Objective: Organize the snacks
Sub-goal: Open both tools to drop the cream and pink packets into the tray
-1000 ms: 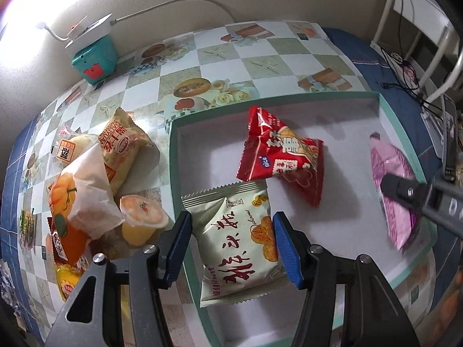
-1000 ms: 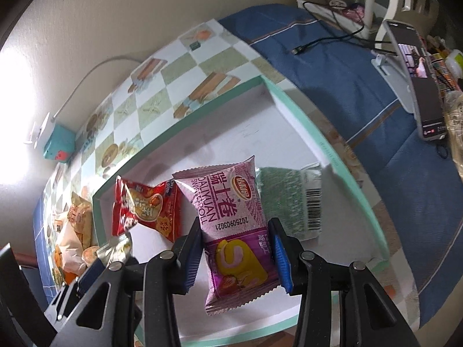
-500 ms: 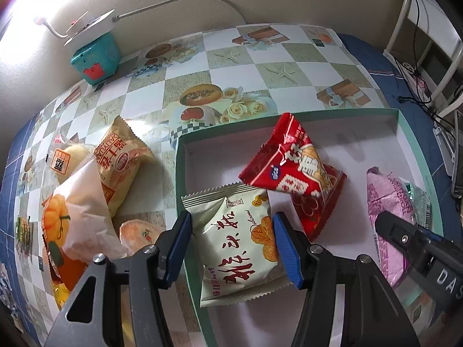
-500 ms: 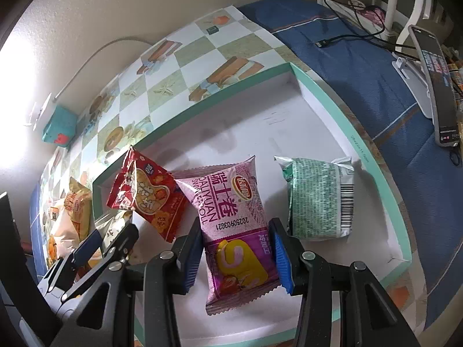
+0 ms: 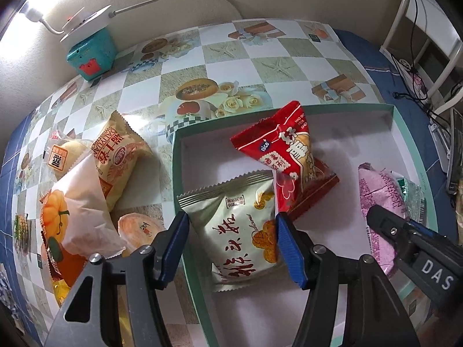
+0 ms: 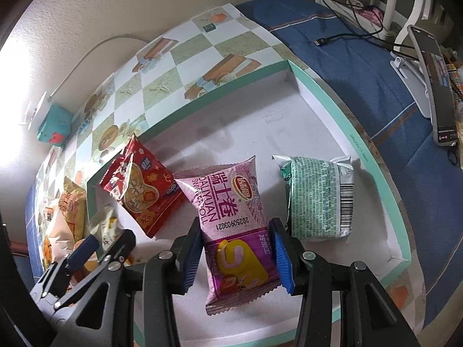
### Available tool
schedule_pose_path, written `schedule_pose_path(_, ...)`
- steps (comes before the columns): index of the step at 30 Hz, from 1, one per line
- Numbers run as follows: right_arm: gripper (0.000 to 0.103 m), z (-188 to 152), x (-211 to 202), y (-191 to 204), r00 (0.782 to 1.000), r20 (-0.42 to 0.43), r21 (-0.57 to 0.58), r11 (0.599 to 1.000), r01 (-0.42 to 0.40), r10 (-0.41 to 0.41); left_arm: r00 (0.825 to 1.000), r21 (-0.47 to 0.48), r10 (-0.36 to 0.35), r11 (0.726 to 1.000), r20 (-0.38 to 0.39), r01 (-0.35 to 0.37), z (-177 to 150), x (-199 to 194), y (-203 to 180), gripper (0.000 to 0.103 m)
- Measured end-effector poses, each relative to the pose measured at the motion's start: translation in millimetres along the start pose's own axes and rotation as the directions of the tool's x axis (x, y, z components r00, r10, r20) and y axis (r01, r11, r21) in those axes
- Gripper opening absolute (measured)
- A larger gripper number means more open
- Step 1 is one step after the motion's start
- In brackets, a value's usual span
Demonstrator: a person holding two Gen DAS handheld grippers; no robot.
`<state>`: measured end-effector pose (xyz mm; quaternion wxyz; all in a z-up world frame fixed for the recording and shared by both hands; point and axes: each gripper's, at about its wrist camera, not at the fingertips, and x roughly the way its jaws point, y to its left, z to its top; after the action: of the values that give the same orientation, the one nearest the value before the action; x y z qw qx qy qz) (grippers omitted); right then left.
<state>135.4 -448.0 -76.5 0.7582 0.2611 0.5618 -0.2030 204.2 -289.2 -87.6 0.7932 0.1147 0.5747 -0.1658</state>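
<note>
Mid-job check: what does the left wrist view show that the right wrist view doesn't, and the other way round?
Left wrist only: the clear cup of orange jelly and the white pumpkin-print bag lying outside the box.

Right wrist only: the phone on a white stand and the green foil packet's barcode face.

Both: the teal-rimmed white box, red peanut bag, pink Swiss-roll packet and cream cracker packet, with the left gripper jaws just opening around it.

The black, blue-padded left gripper (image 5: 231, 245) is angled steeply downward, jaws just opened wider; the matching right gripper (image 6: 235, 256) is clamped shut.
</note>
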Motion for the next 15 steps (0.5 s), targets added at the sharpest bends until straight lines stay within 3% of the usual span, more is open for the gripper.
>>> schedule_pose_path(2,0.049,0,0,0,1.0,-0.005,0.002,1.0,-0.002,0.002,1.0,-0.003,-0.007,1.0,-0.003,0.007,1,-2,0,0.064)
schedule_pose_path(6,0.062,1,-5,1,1.0,0.009,-0.009,1.0,-0.002,0.003,1.0,-0.008,-0.018,1.0,0.003,0.018,3,-11,1,0.068)
schedule_pose_path(9,0.063,2,-16,3,1.0,0.03,-0.02,1.0,-0.001,0.001,1.0,-0.018,-0.028,0.999,0.008,0.028,5,-21,5,0.071)
schedule_pose_path(15,0.072,5,-52,4,0.992,0.127,-0.028,0.999,0.017,-0.014,0.998,-0.075,-0.032,0.997,0.05,0.036,9,-44,18,0.079)
